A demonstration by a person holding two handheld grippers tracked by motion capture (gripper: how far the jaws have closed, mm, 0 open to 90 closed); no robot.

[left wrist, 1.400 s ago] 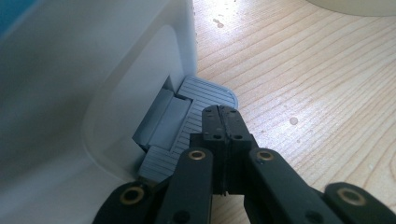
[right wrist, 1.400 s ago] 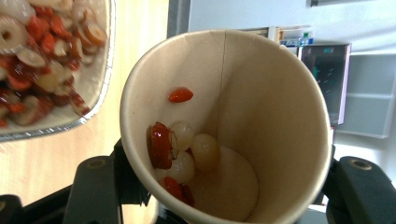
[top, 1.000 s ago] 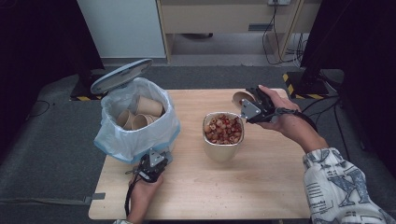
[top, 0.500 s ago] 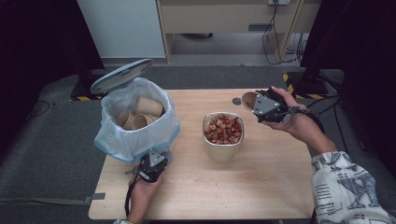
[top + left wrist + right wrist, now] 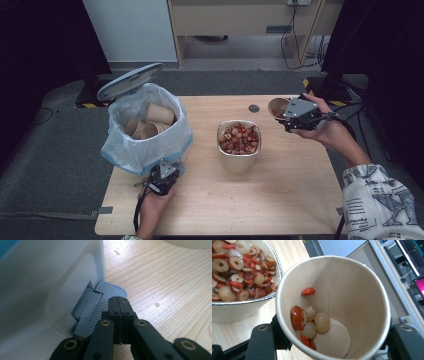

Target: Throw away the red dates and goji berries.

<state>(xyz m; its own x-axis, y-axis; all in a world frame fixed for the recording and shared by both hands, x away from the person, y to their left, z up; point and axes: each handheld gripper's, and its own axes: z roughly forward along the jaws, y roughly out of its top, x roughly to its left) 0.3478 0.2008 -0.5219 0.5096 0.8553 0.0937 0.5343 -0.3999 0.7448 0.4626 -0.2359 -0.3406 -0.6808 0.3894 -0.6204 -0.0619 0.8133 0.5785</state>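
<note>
Sideways, paper cup (image 5: pixel 342 305) mouth (bowlward) (image 5: pixel 249 307)

A light wooden table (image 5: pixel 300 200) stands on grey carpet (image 5: pixel 50 170). Near its far edge lies a small dark round disc (image 5: pixel 254 108). Beyond the table stands a pale wooden cabinet (image 5: pixel 240 20), with black cables (image 5: pixel 290 35) hanging at its right end. Dark curtains (image 5: pixel 40 45) hang at both sides. Yellow-and-black striped tape (image 5: pixel 90 105) marks the floor at the left.
</note>
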